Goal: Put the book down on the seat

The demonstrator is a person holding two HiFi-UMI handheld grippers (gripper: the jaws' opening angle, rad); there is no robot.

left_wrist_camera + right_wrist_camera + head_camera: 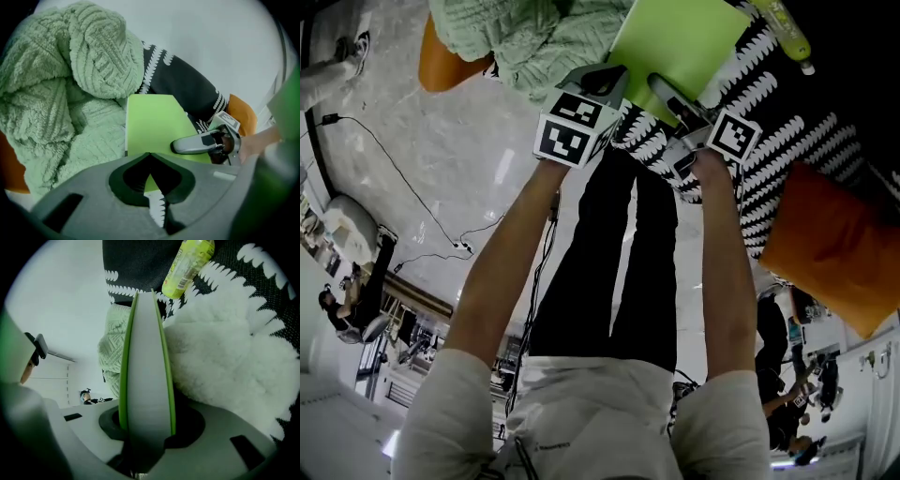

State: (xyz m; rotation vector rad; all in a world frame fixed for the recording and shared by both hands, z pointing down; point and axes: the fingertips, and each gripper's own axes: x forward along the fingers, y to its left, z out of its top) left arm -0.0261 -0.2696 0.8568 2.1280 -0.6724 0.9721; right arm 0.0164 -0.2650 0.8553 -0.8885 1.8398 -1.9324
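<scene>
Green book point(675, 42) over patterned seat point(773, 89), beside blanket point(525, 37); right gripper point(147, 427) clamps its full thickness, left gripper point(150, 159) pinches its edge; pale floor point(459, 159) below.

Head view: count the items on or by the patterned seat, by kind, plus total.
book: 1
knitted blanket: 1
bottle: 1
orange cushions: 2
Total: 5
</scene>
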